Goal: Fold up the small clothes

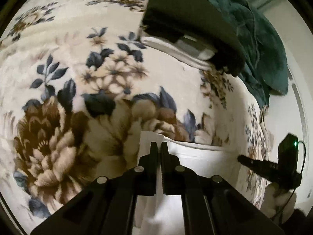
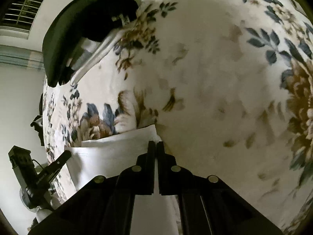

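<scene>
A white garment point(image 1: 197, 156) hangs stretched between my two grippers above a floral blanket point(image 1: 78, 90). My left gripper point(image 1: 160, 146) is shut on its left top corner. My right gripper point(image 2: 156, 145) is shut on its right top corner; the garment point(image 2: 109, 156) spreads to the left in that view. Each gripper shows at the edge of the other's view: the right one point(image 1: 254, 163) and the left one point(image 2: 58, 162). A stack of folded clothes, black on top point(image 1: 187, 15) over white point(image 1: 176, 52), lies farther back on the blanket point(image 2: 205, 68).
A dark green cloth point(image 1: 260, 45) is heaped behind the folded stack. The blanket's edge drops off beside a pale wall point(image 1: 283, 113). A window with blinds point(image 2: 25, 9) is at the upper left of the right wrist view.
</scene>
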